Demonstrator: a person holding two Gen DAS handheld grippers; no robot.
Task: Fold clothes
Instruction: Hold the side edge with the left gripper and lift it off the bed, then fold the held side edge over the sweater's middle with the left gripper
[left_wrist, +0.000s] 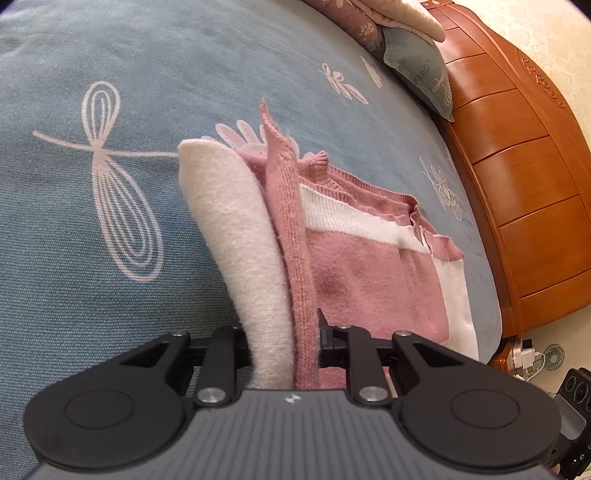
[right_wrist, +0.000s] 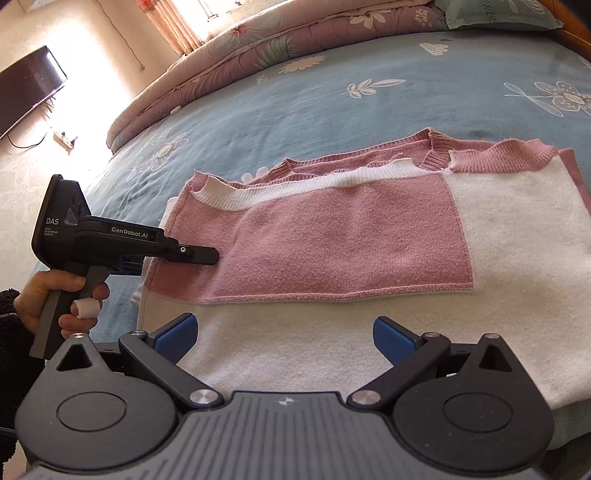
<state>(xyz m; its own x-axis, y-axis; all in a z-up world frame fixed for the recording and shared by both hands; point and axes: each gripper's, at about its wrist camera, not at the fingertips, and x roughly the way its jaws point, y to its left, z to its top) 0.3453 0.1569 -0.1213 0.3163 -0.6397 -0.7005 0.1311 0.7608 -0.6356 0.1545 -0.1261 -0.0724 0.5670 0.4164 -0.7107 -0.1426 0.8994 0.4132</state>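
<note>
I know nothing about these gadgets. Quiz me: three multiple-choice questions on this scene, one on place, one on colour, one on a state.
1. Where does the sweater lie?
A. on the bed
B. on a chair
C. on the floor

2. Its colours?
A. green and black
B. pink and white
C. all yellow

3. The left gripper is:
A. wide open, empty
B. shut on the sweater's edge
C. out of sight

Answers: 1 A, blue bedspread shows all around it. 2 B, pink panels on white knit. 3 B, the fabric runs up between its closed fingers.
</note>
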